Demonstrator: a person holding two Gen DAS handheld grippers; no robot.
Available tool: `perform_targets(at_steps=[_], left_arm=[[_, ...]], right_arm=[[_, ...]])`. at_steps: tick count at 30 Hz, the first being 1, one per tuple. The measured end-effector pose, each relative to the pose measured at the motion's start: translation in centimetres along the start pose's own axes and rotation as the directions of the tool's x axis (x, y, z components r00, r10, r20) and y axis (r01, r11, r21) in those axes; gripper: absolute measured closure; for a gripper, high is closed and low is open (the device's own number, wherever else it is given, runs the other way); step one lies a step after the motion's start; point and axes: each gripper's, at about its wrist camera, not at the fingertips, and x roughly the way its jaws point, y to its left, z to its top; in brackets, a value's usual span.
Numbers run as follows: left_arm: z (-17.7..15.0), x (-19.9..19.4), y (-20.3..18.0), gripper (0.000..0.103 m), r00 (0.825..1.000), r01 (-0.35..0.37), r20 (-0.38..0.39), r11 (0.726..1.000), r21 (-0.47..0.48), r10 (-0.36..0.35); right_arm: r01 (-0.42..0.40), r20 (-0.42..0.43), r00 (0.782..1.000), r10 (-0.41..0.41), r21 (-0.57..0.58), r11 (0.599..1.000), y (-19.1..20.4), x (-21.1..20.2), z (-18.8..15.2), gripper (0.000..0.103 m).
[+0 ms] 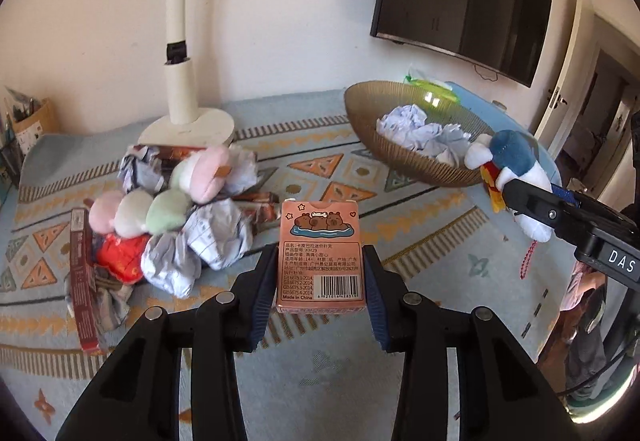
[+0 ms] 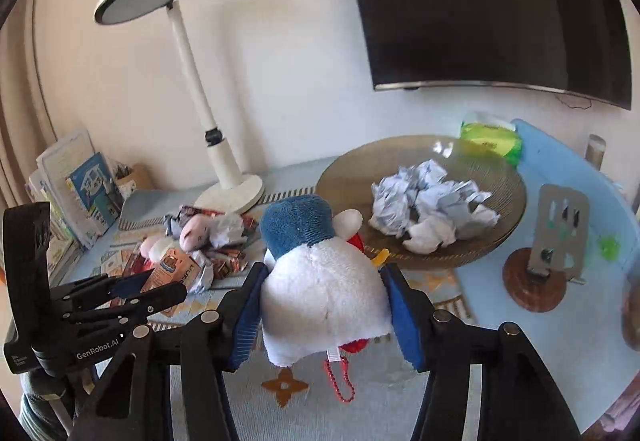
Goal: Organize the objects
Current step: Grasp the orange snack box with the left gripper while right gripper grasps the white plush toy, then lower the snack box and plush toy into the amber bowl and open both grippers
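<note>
My left gripper (image 1: 320, 261) is shut on a pink card box (image 1: 320, 253) printed with capybaras and a barcode, held above the patterned cloth. My right gripper (image 2: 322, 273) is shut on a blue and white plush toy (image 2: 316, 269) with a red bead chain hanging below; the toy also shows in the left wrist view (image 1: 512, 165), by the bowl's rim. A pile of pastel plush balls (image 1: 160, 201), crumpled paper balls (image 1: 216, 233) and wrappers lies left of the box. The left gripper and its box show in the right wrist view (image 2: 172, 271).
A brown glass bowl (image 1: 368, 121) holds several crumpled papers (image 2: 428, 205) at the right. A white desk lamp (image 1: 188, 125) stands behind the pile. A red box (image 1: 82, 277) lies at the left. A metal phone stand (image 2: 556, 241) stands on a blue mat. Books lean at the far left (image 2: 76, 181).
</note>
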Motion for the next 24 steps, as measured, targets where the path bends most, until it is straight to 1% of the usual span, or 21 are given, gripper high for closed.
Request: perform_targets(at_steps=[2, 4, 5, 8, 11, 12, 13, 14, 15, 16, 18, 20, 22, 24], left_arm=[[3.0, 0.4, -1.9, 0.065, 0.998, 0.036, 0.043, 0.999, 0.013, -0.037], [6.0, 1.5, -3.6, 0.065, 0.994, 0.075, 0.078, 0.997, 0.021, -0.076], [7.3, 2.3, -4.2, 0.065, 0.992, 0.095, 0.085, 0.995, 0.016, -0.096], [10.6, 5.4, -5.3, 0.065, 0.985, 0.159, 0.076, 0.987, -0.017, -0.157], [12.4, 8.2, -6.2, 0.065, 0.983, 0.168, 0.081, 0.986, -0.025, -0.165], [12.8, 8.9, -6.4, 0.065, 0.980, 0.181, 0.087, 0.983, -0.019, -0.179], [13.0, 9.5, -6.6, 0.060, 0.973, 0.208, 0.099, 0.978, -0.005, -0.206], [13.3, 9.9, -6.7, 0.043, 0.972, 0.213, 0.105, 0.977, 0.002, -0.212], [13.5, 10.3, -6.6, 0.032, 0.975, 0.195, 0.107, 0.981, -0.008, -0.193], [13.6, 10.6, -6.4, 0.019, 0.977, 0.187, 0.110, 0.982, -0.027, -0.183], [13.4, 10.4, -5.5, 0.018, 0.971, 0.218, 0.113, 0.974, -0.069, -0.209], [12.9, 9.3, -4.6, 0.018, 0.968, 0.235, 0.115, 0.968, -0.090, -0.224], [11.9, 7.1, -3.8, 0.018, 0.968, 0.225, 0.138, 0.970, -0.096, -0.211], [10.7, 4.3, -2.8, 0.018, 0.967, 0.204, 0.171, 0.975, -0.092, -0.187]], right_arm=[[0.057, 0.071, 0.996, -0.062, 0.071, 0.996, -2.2, -1.0, 2.4, 0.046], [0.098, 0.099, 0.989, -0.112, 0.142, 0.985, -4.4, -0.9, 4.6, 0.046], [0.106, 0.096, 0.988, -0.124, 0.173, 0.979, -5.4, -0.5, 5.5, 0.046], [0.106, 0.064, 0.990, -0.124, 0.235, 0.966, -7.5, 1.6, 7.5, 0.046], [0.090, 0.036, 0.994, -0.105, 0.287, 0.954, -8.8, 3.8, 8.4, 0.043], [0.077, 0.026, 0.996, -0.089, 0.295, 0.952, -9.2, 4.6, 8.6, 0.030], [0.069, -0.001, 0.997, -0.072, 0.296, 0.953, -9.5, 5.6, 8.9, 0.024], [0.070, -0.030, 0.997, -0.064, 0.301, 0.951, -9.9, 6.4, 8.9, 0.021], [0.072, -0.041, 0.997, -0.062, 0.308, 0.949, -10.1, 6.8, 8.8, 0.021], [0.074, -0.042, 0.997, -0.065, 0.308, 0.948, -10.3, 6.9, 8.6, 0.021], [0.073, -0.033, 0.997, -0.066, 0.297, 0.952, -10.3, 6.4, 8.1, 0.021], [0.064, -0.030, 0.998, -0.058, 0.273, 0.960, -9.6, 5.6, 7.5, 0.021], [0.060, -0.023, 0.998, -0.056, 0.223, 0.973, -8.3, 4.8, 7.1, 0.021], [0.066, -0.016, 0.998, -0.064, 0.141, 0.988, -5.9, 4.0, 6.4, 0.020]])
